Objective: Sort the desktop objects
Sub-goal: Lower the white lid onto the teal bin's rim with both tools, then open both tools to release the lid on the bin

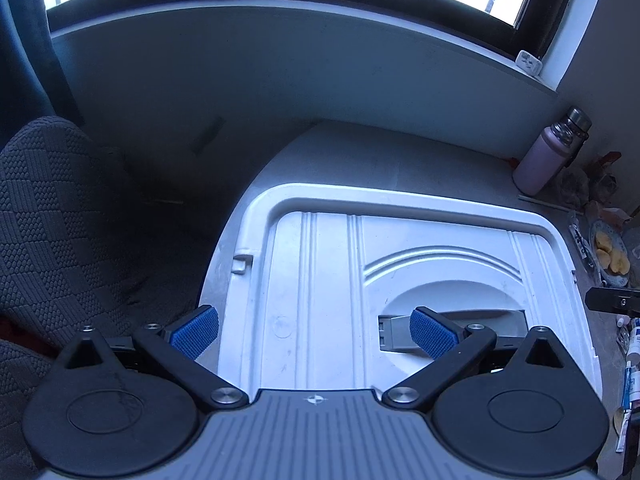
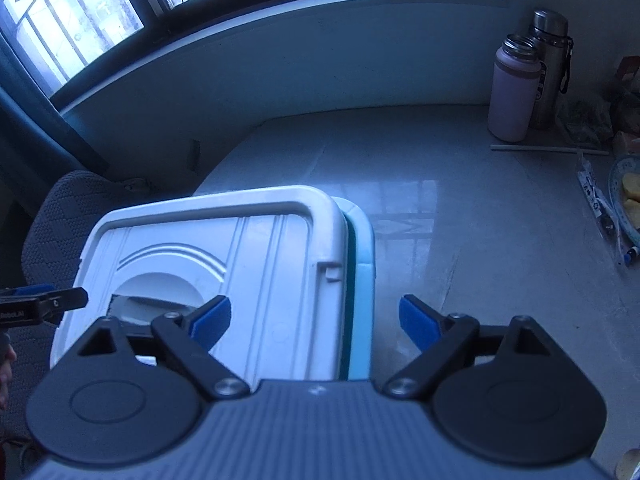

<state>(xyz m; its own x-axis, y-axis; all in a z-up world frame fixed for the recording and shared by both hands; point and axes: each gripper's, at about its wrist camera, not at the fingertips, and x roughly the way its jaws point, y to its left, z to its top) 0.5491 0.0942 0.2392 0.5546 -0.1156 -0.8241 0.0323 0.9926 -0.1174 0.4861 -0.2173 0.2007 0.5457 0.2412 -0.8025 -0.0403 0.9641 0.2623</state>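
A storage box with a white ribbed lid (image 1: 320, 280) and a grey handle (image 1: 400, 330) set in a round recess stands on the grey table. In the right wrist view the lid (image 2: 260, 248) sits a little askew on the light-blue box body (image 2: 362, 264). My left gripper (image 1: 314, 330) is open, above the lid's left half, its left pad past the lid's edge. My right gripper (image 2: 316, 320) is open, straddling the lid's right edge. Both are empty. The left gripper's tip (image 2: 44, 304) shows at the right wrist view's left edge.
A pink bottle (image 2: 514, 88) and a steel flask (image 2: 550, 64) stand at the back right by the wall. A plate with yellow pieces (image 2: 630, 200), a packet (image 2: 596, 196) and tubes (image 1: 632, 360) lie along the right. A grey knitted seat (image 1: 60, 240) is left of the table.
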